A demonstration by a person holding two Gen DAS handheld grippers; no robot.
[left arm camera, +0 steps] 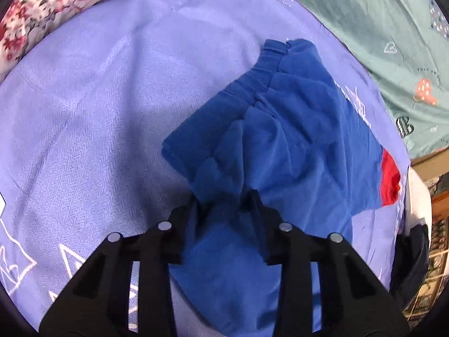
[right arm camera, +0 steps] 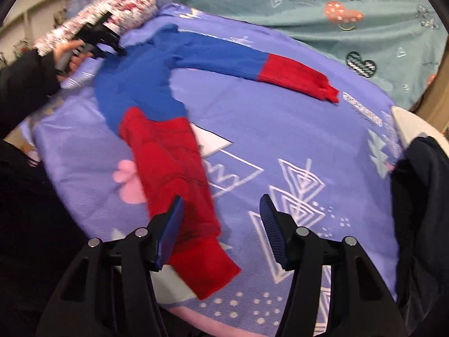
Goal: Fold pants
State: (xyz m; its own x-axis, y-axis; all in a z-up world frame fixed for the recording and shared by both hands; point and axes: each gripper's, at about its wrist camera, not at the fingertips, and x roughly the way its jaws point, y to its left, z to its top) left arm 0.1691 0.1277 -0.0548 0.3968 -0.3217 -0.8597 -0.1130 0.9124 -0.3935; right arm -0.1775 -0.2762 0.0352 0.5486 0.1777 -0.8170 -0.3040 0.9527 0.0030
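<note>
Blue pants with red lower legs [right arm camera: 140,84] lie spread on a purple patterned bedspread [right arm camera: 280,129]. One leg runs to the far right and ends in a red cuff [right arm camera: 297,78]; the other red leg [right arm camera: 179,182] runs toward my right gripper. My left gripper [left arm camera: 224,196] is shut on the blue waist fabric [left arm camera: 280,140], which bunches between its fingers; it also shows in the right wrist view [right arm camera: 106,39], held in a hand. My right gripper [right arm camera: 221,210] is open just above the near red leg, whose cuff [right arm camera: 207,266] lies between its fingers.
A floral pillow [left arm camera: 42,8] lies at the bed's far left. A teal quilt [right arm camera: 308,8] with heart prints covers the far side. A dark garment [right arm camera: 421,210] hangs at the right edge of the bed. The person's dark sleeve [right arm camera: 25,84] is at the left.
</note>
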